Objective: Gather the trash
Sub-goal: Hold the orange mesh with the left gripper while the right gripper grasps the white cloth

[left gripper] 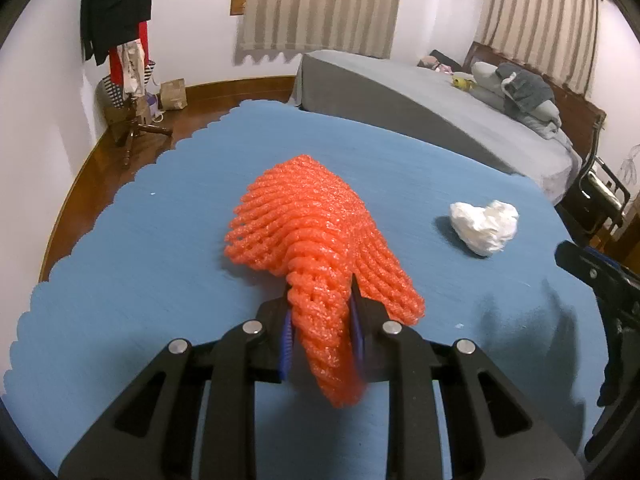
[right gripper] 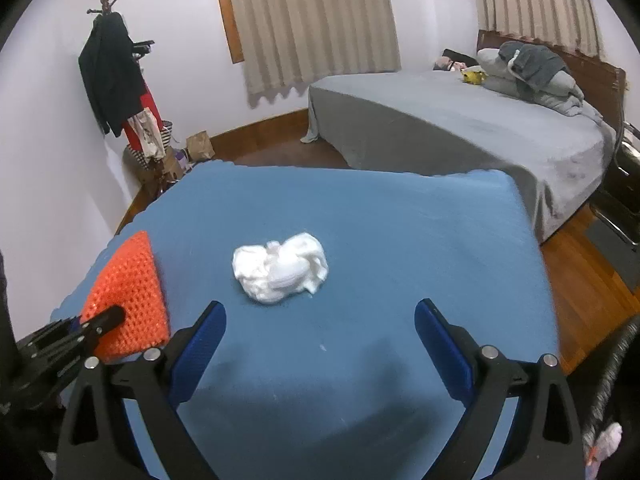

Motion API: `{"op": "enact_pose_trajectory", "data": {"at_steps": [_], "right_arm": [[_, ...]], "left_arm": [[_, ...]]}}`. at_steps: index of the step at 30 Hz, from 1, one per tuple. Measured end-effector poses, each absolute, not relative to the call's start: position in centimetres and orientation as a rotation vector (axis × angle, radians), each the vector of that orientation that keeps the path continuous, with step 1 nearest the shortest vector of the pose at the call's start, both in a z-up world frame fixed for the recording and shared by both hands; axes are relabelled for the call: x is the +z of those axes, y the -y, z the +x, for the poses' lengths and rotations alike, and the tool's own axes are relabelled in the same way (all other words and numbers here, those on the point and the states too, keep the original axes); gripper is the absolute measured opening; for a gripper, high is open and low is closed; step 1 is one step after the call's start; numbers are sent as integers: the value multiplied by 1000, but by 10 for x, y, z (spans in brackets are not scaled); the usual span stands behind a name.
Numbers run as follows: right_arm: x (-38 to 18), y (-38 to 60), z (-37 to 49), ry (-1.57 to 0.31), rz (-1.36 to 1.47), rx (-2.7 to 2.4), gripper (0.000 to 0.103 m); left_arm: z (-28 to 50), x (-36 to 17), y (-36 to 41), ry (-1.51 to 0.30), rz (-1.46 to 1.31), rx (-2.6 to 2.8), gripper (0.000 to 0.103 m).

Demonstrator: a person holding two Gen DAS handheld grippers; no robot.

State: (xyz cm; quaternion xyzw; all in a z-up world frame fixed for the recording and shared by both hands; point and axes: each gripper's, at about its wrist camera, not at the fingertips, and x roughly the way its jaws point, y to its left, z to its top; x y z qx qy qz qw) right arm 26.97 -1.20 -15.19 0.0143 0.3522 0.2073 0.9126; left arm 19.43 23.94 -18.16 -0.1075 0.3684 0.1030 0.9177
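An orange foam fruit net (left gripper: 316, 236) is pinched near its lower end between the blue pads of my left gripper (left gripper: 320, 292), which is shut on it; the net fans out ahead over the blue tablecloth (left gripper: 140, 264). In the right wrist view the same orange net (right gripper: 128, 292) shows at the left with the left gripper's black finger on it. A crumpled white tissue (right gripper: 280, 266) lies on the cloth just ahead of my right gripper (right gripper: 320, 312), whose jaws stand wide open and apart from it. The tissue (left gripper: 484, 226) also sits to the right of the net.
The blue cloth ends in a scalloped edge (left gripper: 168, 152) at the left and far side. Beyond it stands a grey bed (right gripper: 460, 132) with pillows. A coat stand (right gripper: 116, 80) with clothes and bags occupies the left corner. Wooden floor (right gripper: 580, 280) shows at the right.
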Motion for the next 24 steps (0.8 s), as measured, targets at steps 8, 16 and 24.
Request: {"op": "enact_pose_trajectory", "data": {"at_steps": [8,16,24], "right_arm": [[-164,-28,301,-760,-25,455,93],[-179,-51,322,-819,-52,456,93],[-188,-59,333,-879,-64,445,88]], "left_arm": [[203,-183,-256,-755,-235,232,22],[209,-184,-261,-755,-252,248,23],[209,-187,-258,-761,-256,253,23]]}}
